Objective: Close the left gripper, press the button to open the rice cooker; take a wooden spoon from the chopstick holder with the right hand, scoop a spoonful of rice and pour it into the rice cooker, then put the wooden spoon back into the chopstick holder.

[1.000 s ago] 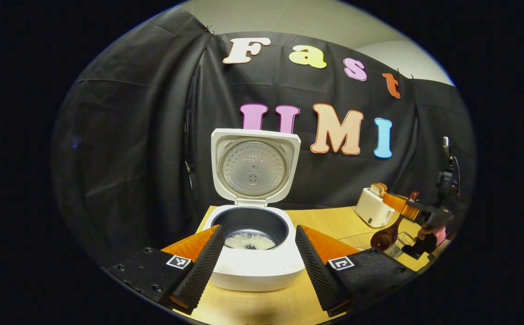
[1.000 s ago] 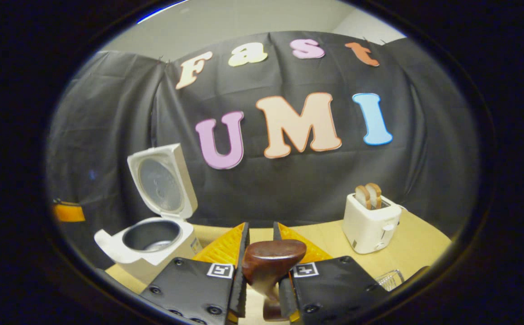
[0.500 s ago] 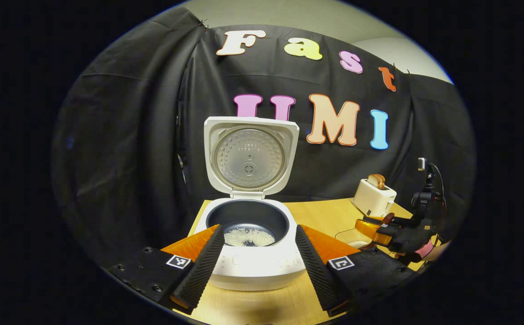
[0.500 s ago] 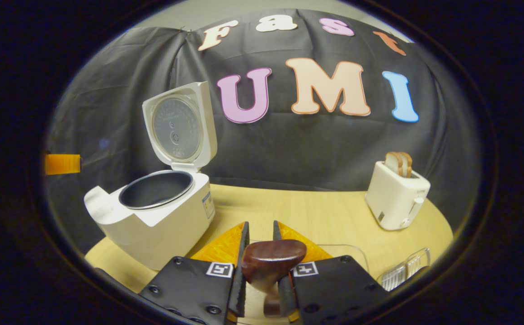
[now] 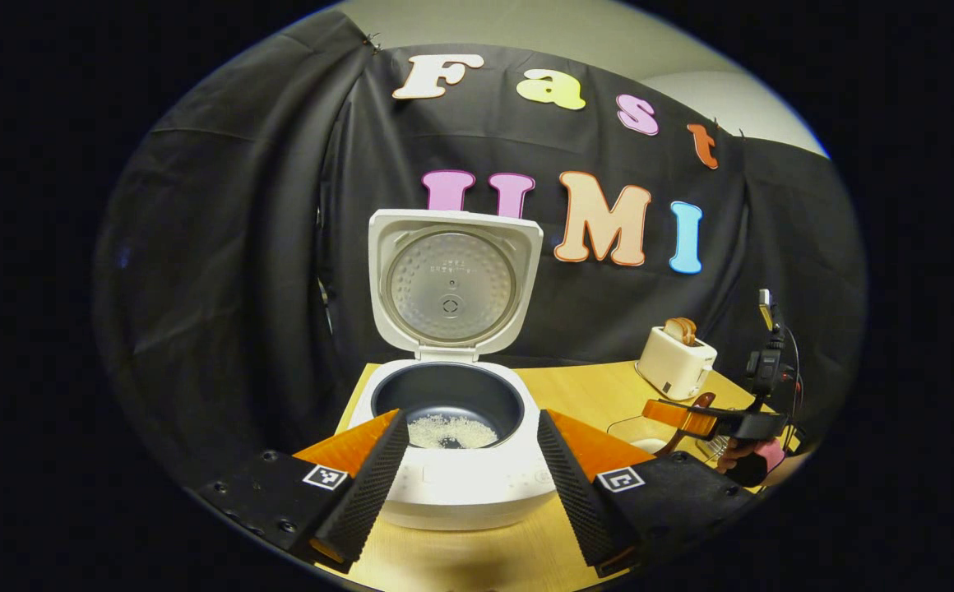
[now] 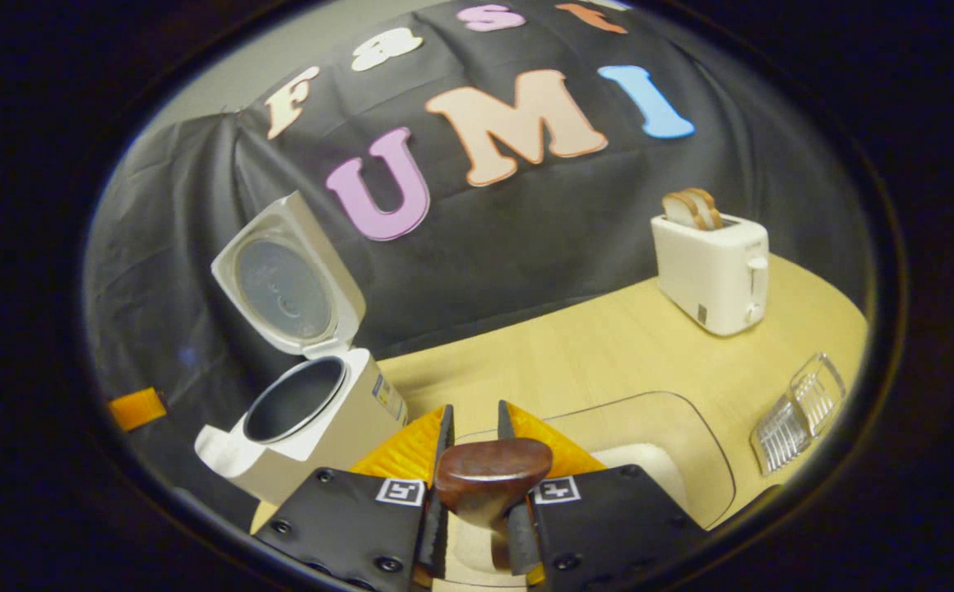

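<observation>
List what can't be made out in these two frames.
- Wooden spoon: in the right gripper view the fingers hide the handle, and the bowl faces away, so its load is unknown.
- Rice container: in the right gripper view the right gripper covers most of it.
- Chopstick holder: near the edge of the right gripper view, contents unclear.
- Rice cooker: in the left gripper view the left gripper fingers cover its front corners.

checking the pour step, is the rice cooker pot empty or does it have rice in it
Has rice: a thin patch of white grains lies on the rice cooker pot's dark floor.
</observation>
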